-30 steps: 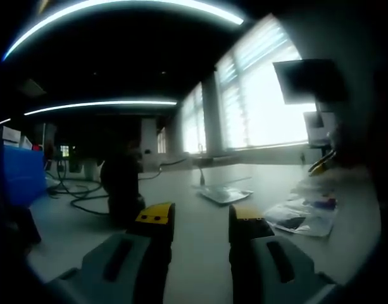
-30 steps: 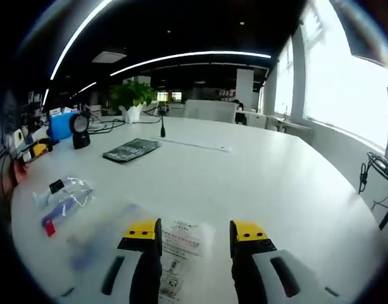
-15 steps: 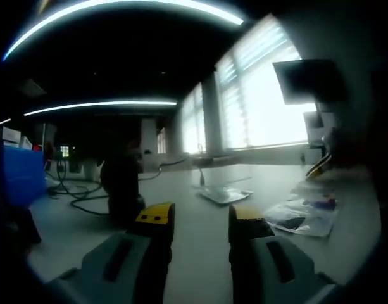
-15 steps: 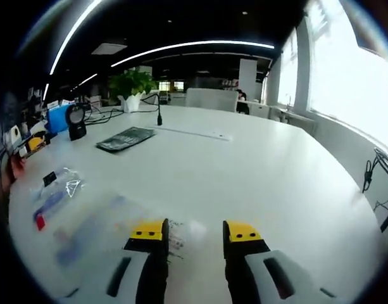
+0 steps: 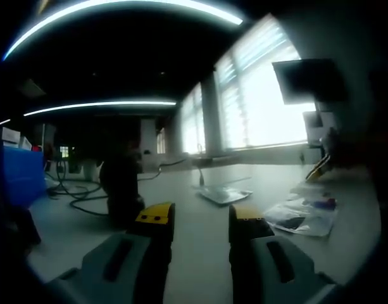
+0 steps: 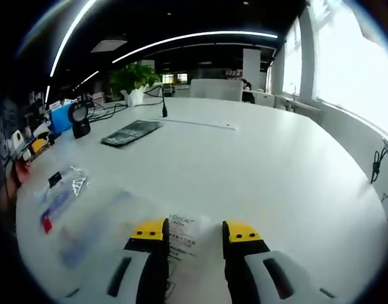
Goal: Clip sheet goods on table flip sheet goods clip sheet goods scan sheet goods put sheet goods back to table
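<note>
In the left gripper view, your left gripper [image 5: 201, 218] hangs low over the desk [image 5: 200, 247] with its jaws spread and nothing between them, likely parked while the other hand works. A dark scanner [image 5: 121, 190] stands just ahead of its jaws, ready for the scan step. A clear bag [image 5: 304, 215] lies toward the desk's right edge and a dark flat packet [image 5: 224, 194] further in. The room is dim, with bright windows [image 5: 263, 101] behind.

In the right gripper view, your right gripper [image 6: 194, 231] has its jaws spread over the sheet goods [image 6: 181, 234], a clear labelled pouch at the desk's near edge, lined up to clip it. Another small bag [image 6: 62, 190] lies nearer the left edge. A potted plant [image 6: 133, 79] stands at the far edge.
</note>
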`<state>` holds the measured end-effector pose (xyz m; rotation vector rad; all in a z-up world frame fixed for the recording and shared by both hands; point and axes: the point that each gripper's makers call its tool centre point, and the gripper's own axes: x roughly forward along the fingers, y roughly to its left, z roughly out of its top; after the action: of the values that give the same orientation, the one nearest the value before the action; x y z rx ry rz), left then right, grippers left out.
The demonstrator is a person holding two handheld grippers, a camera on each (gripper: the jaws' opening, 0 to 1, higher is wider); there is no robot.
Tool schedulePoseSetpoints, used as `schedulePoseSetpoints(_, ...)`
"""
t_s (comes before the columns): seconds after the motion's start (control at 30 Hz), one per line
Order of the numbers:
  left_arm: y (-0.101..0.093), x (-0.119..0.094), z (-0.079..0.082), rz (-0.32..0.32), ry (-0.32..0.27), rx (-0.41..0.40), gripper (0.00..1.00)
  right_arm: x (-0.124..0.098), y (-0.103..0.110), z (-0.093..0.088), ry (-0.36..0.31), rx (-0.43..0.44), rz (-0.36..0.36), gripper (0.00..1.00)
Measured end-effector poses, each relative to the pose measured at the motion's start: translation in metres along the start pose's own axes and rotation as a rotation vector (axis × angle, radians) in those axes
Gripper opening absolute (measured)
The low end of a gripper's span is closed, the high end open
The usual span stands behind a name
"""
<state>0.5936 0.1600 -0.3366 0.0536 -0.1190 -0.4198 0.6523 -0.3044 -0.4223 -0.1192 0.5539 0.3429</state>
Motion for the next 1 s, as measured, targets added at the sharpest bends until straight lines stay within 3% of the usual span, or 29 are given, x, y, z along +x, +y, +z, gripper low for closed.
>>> schedulePoseSetpoints(0.57,-0.0002,0.0001,-0.0002,0.001,0.002,0.002,0.27,0.0007,0.0039,-0.0006,0.063,0.012,0.009,0.23)
schedulePoseSetpoints(1.0,0.0001,-0.0006,0.0003,0.001,-0.001,0.002,0.27,0.0020,0.0078,0.0005,0.100,0.009,0.048,0.08)
